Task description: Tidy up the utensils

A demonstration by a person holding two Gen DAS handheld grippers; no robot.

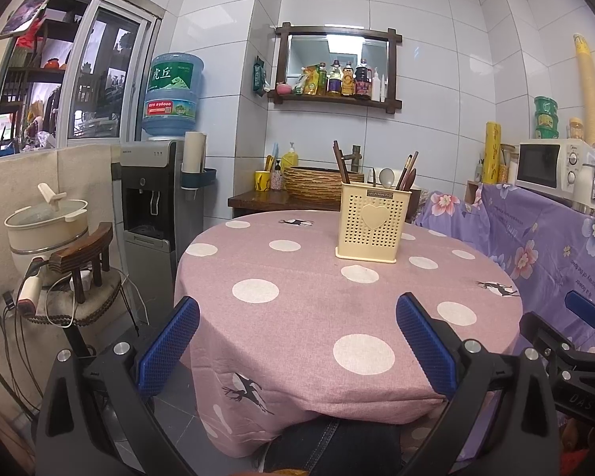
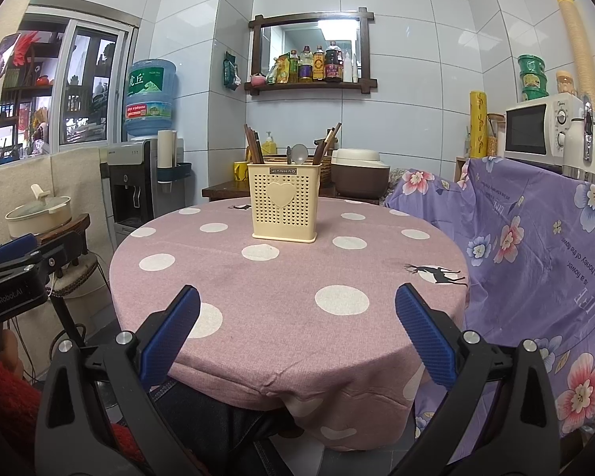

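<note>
Utensils [image 2: 293,154] in perforated plastic caddy [image 2: 285,202], round polka-dot tablecloth [image 2: 289,289], both claws wide

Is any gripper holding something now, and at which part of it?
Nothing is held. The left gripper and the right gripper are both open and empty, near the table edge. The utensils stand in the holder.

The left gripper [image 1: 297,341] hangs at 6 o'clock over the near edge of the pink dotted surface [image 1: 305,317], its blue fingers [image 1: 168,351] spread wide with nothing between. The cream utensil holder [image 1: 371,222] stands toward 12 o'clock, with chopsticks [image 1: 341,166] and a spoon [image 1: 386,176] upright in it.
</note>
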